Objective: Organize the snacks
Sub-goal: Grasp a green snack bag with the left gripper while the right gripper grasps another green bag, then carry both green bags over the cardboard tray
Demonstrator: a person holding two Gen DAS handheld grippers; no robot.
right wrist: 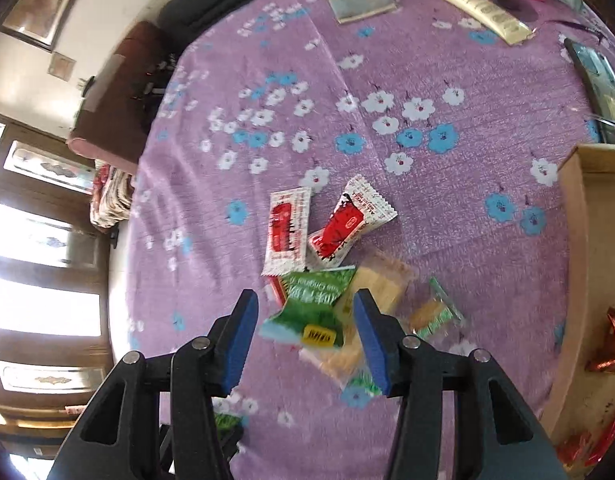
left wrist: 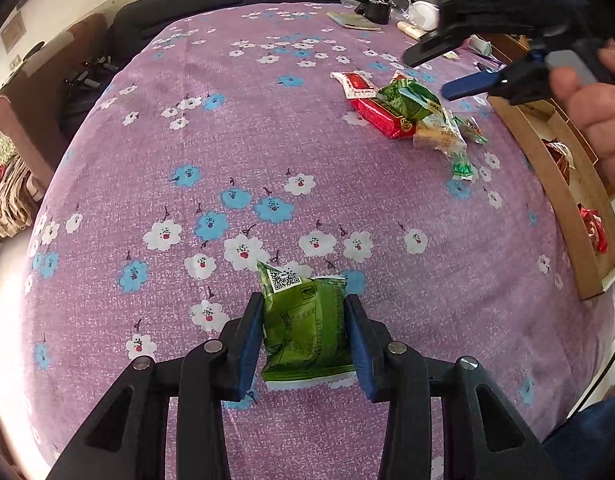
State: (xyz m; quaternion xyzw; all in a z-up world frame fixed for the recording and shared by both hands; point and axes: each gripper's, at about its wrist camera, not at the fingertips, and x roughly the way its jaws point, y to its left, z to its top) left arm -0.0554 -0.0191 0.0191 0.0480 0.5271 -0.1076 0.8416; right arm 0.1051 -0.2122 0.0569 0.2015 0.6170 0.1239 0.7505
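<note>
snacks are split three ways: one green packet (left wrist: 307,328) is pinched between the pads of the left gripper (left wrist: 305,344), a pile (left wrist: 411,116) lies loose on the bench toward its right edge, and a few wrappers already sit in the cardboard box (left wrist: 547,184) at that edge.

the held packet is gripped only by its soft sides, with the sealed end and its printed code sticking out past the pads. it could slide out or twist if the film crumples further, since nothing rigid is felt between the jaws. the jaws are narrowed to the packet's width, not fully closed.

the right gripper (right wrist: 305,332) is hung over the pile with its jaws part open and nothing pressed between them. a green sachet (right wrist: 311,312) is framed by the pads, but it overlaps a red-and-white sachet (right wrist: 285,232) and a clear pack of biscuits (right wrist: 371,292). two items could be caught at once, or the neighbours dragged across the floral cloth (right wrist: 447,208), if the jaws are closed here. the right wrist view is blurred, so the exact gap to the sachet cannot be told.

both grippers are pitched steeply downward at the bench. in the left wrist view the right gripper (left wrist: 463,68) is seen side on above the pile, gripped by a hand (left wrist: 595,112) near the box. the box wall stands near enough to be knocked.
</note>
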